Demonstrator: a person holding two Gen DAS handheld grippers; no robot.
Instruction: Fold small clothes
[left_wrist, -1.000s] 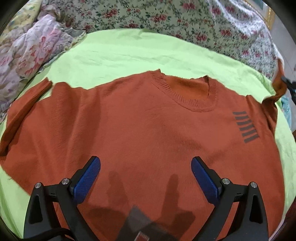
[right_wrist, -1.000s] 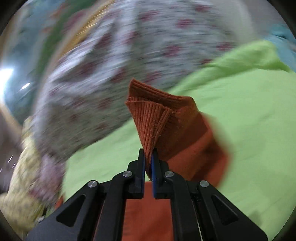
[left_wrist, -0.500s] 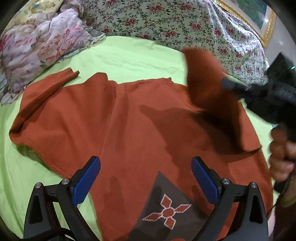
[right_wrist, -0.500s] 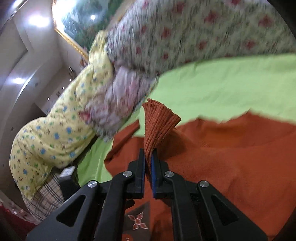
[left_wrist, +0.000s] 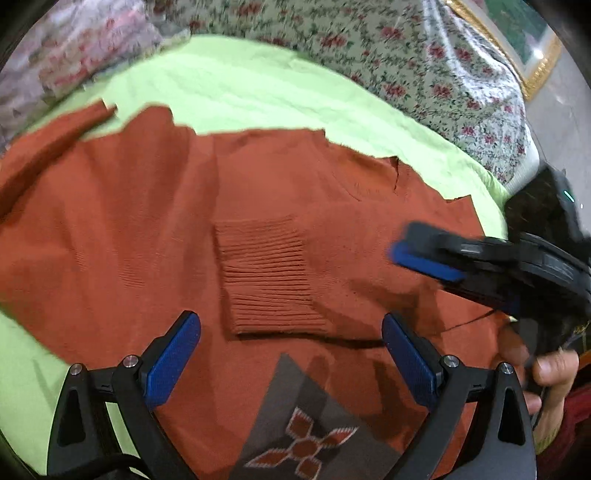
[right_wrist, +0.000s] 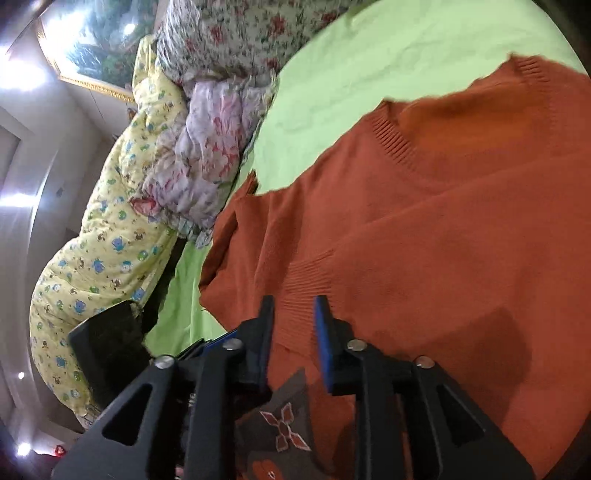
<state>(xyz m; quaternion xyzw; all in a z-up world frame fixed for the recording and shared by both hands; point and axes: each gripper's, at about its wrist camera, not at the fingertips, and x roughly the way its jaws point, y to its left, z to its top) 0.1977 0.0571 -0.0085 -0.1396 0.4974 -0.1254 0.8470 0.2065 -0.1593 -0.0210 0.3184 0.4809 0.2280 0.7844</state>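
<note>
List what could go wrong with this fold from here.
1. The right gripper, jaws just opening, sits low over the ribbed cuff; pulling away could snag the knit and drag the folded sleeve back off the orange sweater.
2. The other sleeve lies unfolded, angled toward the floral bedding, so the fold may end up lopsided.
3. The left gripper hovers open, pinning nothing.

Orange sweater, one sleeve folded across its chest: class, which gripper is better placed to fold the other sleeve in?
Probably the left. The left gripper is open, empty, and nearer the outstretched sleeve. The right gripper has just opened over the folded cuff, on the sweater's far side.
</note>
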